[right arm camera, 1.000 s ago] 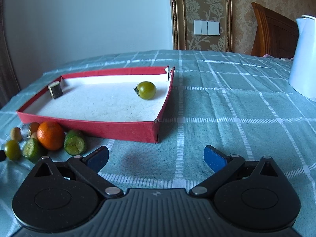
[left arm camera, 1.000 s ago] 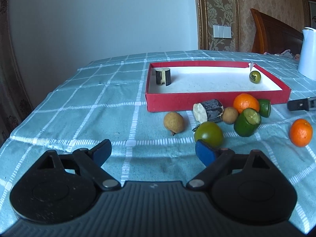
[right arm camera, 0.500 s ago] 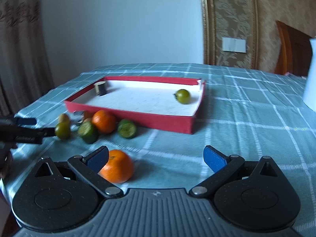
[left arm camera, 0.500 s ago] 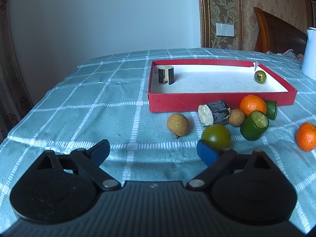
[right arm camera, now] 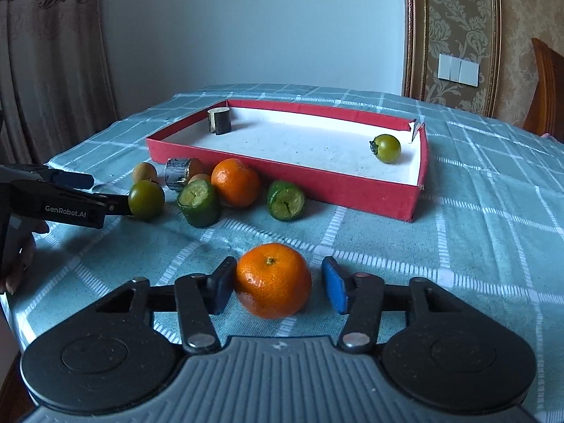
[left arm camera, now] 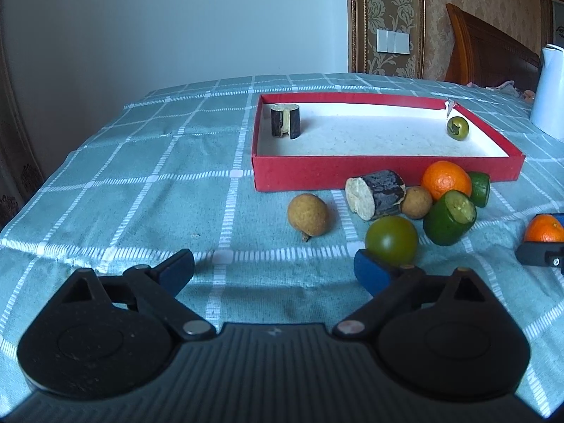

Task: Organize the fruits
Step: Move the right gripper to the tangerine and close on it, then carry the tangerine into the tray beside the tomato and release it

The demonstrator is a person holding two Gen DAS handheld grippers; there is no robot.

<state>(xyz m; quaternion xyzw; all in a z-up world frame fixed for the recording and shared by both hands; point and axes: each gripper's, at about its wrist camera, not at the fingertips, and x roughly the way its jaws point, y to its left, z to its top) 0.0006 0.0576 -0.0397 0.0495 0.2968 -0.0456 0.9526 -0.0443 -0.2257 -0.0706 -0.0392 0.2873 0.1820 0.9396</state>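
Pick step: my right gripper (right arm camera: 278, 285) closing round mandarin (right arm camera: 272, 279), pads not yet tight. My left gripper (left arm camera: 275, 269) opening, empty. Next: squeeze, lift w/o crushing, carry to red tray (right arm camera: 352, 190).

In the left wrist view the white jug (left arm camera: 550, 95) and the right gripper (left arm camera: 541, 246) around an orange (left arm camera: 544, 229) are cut off by the right edge. A small brown fruit (left arm camera: 416, 201) sits half hidden behind a dark cut piece (left arm camera: 377, 194). In the right wrist view the person's hand (right arm camera: 16, 257) is cropped at the left edge.
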